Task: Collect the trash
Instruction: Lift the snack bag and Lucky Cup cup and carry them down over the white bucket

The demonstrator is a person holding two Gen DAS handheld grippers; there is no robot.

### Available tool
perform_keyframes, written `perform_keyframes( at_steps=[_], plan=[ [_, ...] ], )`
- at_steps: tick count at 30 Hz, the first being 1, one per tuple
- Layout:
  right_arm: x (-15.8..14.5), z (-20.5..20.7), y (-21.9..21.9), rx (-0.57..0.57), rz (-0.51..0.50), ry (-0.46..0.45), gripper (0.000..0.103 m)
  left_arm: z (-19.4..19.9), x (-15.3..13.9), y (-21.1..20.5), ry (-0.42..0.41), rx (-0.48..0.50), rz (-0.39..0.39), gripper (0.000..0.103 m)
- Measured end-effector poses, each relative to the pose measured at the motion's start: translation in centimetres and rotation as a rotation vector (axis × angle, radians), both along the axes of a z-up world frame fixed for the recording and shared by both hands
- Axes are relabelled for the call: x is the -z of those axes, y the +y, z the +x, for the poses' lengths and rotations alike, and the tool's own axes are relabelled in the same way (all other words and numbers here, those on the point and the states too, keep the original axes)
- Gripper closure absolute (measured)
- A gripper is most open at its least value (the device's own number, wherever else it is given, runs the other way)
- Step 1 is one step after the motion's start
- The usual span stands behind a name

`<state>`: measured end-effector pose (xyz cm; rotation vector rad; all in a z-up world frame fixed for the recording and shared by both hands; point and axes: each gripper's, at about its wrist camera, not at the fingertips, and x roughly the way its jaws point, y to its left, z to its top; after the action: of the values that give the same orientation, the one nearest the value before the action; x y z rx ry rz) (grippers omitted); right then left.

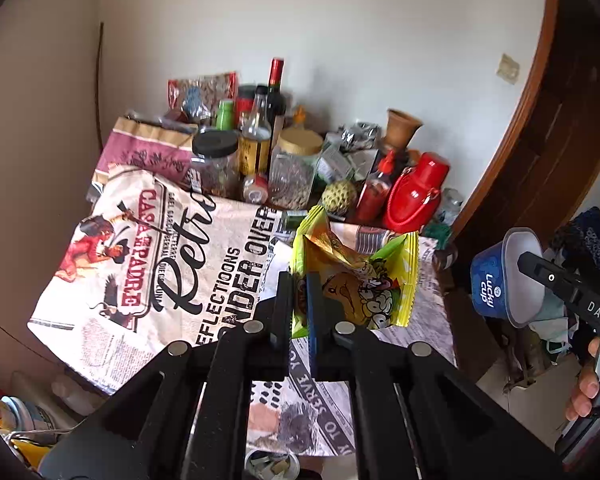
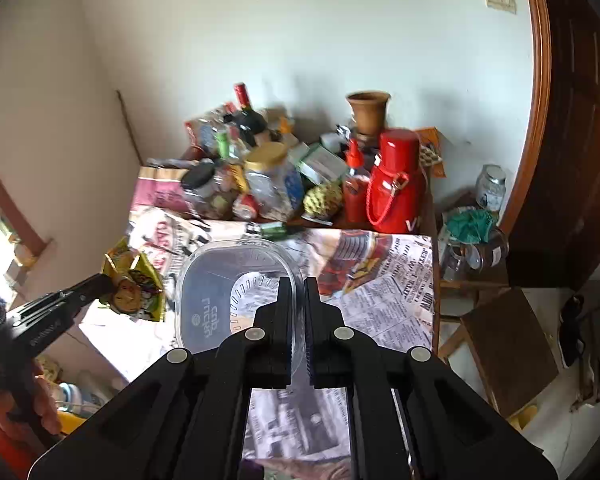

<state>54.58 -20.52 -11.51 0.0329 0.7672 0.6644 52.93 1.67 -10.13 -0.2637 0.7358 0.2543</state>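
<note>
A: Left wrist view. Biggest thing is the table (image 1: 168, 240) under a newsprint-pattern cloth, filling the left and centre of the frame. Back edge is crowded with jars, bottles and a red flask (image 1: 418, 194) at centre right.

B: The tool?

A: Left gripper (image 1: 299, 312), lower centre, jaws narrow and clamped on a yellow-green snack wrapper (image 1: 360, 276). The wrapper is held up off the cloth, just right of centre.

B: Right wrist view?

A: Same table (image 2: 396, 300) across the middle, red flask (image 2: 396, 184) upper centre right. Right gripper (image 2: 299, 316), lower centre, jaws narrow, pinching the rim of a clear plastic cup (image 2: 220, 292). Its mouth faces the camera, just left of centre.

B: Does the cup show from the other side?

A: Yes, far right of the left wrist view, blue "Lucky cup" label (image 1: 496, 276), with the right gripper (image 1: 532, 264) on its rim. The wrapper (image 2: 134, 284) sits mid left in the right wrist view, in the left gripper (image 2: 100, 284).
</note>
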Motion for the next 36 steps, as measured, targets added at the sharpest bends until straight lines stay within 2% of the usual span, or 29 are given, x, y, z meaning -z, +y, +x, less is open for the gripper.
perform_keyframes(
  at_steps=[9,20,28,36],
  plan=[
    [-2.2,-8.3,0.5,0.027,-0.001,-0.069,0.098,-7.3,-2.6,0.3,-0.081,0.068,-0.002,0.098],
    [-1.3,-21.4,1.4,0.157,0.01,-0.067,0.098,-20.1,-2.7,2.2,-0.085,0.203,0.023,0.098],
    [0.3,-28.5,1.8,0.214,-0.018,-0.003,0.098,-27.2,-1.4,3.4,-0.061,0.256,0.006,0.098],
    [2.7,-31.4,0.6,0.243,-0.068,0.082,0.098,-29.5,1.0,2.4,0.022,0.291,-0.017,0.098]
  ],
)
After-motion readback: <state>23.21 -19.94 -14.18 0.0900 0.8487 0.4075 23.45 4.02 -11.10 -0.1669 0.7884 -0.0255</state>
